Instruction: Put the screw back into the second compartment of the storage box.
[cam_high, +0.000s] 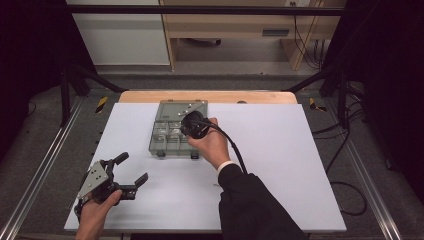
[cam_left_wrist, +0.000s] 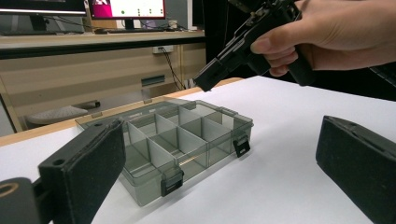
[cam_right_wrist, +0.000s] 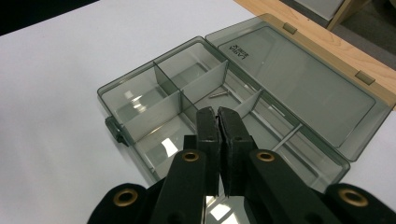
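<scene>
The right gripper (cam_right_wrist: 218, 116) hangs over the open compartment box (cam_right_wrist: 154, 98), jaws pressed together, nothing visible between them. A small screw (cam_right_wrist: 218, 94) lies in a far compartment. The left gripper (cam_high: 131, 172), jaws spread and empty, waits near-left on the desk (cam_high: 300, 165). Sorting looks barely begun.

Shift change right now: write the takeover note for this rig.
Left tool: jaws open, holding nothing, low over the white table, short of the box.
Right tool: jaws shut, nothing visible between them, hovering above the organiser box.
Box: open on the table, lid laid flat behind it, dividers in place. One small screw lies in a compartment next to the lid; the other compartments in view look empty.
Done: box opened.
Left: probably picking that screw out or closing the lid; nothing is gripped yet.
</scene>
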